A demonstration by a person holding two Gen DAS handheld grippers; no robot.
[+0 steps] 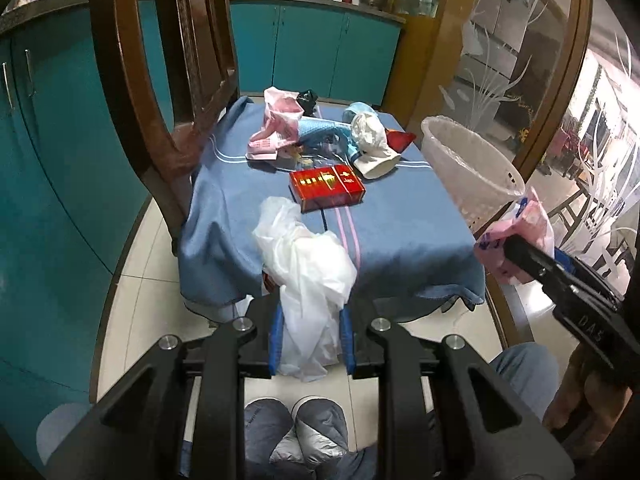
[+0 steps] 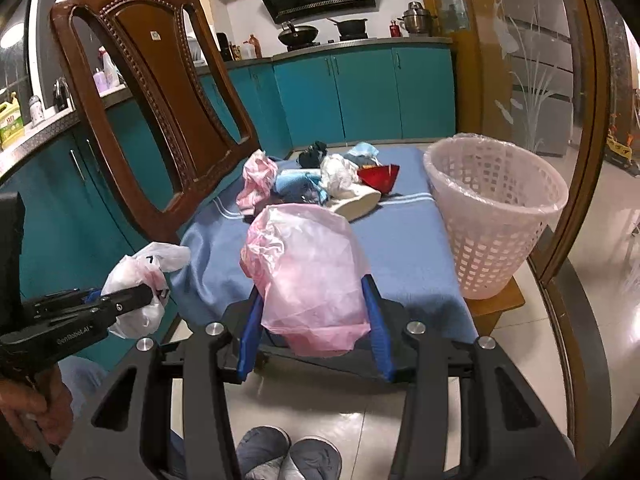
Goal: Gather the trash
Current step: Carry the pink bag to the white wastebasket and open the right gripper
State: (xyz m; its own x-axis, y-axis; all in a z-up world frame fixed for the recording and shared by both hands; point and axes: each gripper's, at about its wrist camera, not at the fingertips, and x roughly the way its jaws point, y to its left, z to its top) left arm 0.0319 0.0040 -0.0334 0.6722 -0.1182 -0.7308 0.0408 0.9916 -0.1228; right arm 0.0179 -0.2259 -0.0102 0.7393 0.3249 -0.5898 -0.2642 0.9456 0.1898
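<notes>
The left gripper (image 1: 310,336) is holding one crumpled white plastic bag (image 1: 308,264) between its two blue fingers (image 1: 275,340), which are pressing in on the bag from both sides. In the right wrist view this same gripper (image 2: 154,294) is showing at the lower left with the white bag (image 2: 138,276) bunched around its tip.

The right gripper (image 2: 316,324) is clamping one pink plastic bag (image 2: 308,268) between its two blue fingers (image 2: 378,328), the bag bulging up above them. In the left wrist view the right gripper (image 1: 508,246) is appearing at the right edge, just beside the basket, with the pink bag (image 1: 516,236) wrapped around its tip.

One white lattice waste basket (image 2: 490,216), lined with a clear bag, is standing at the right side of the low counter (image 2: 404,240), which is covered by one blue cloth.

More trash is lying on the cloth toward the far end: one red carton (image 1: 327,187) nearest, one crumpled pink wrapper (image 1: 278,124), one black scrap (image 1: 307,100), one light blue bag (image 1: 320,130), one white crumpled bag on a cream pouch (image 1: 374,150), and one red triangular piece (image 1: 400,140). Part of the pile is overlapping, so further pieces cannot be counted.

One carved wooden chair (image 2: 160,92) is standing at the left of the counter.
</notes>
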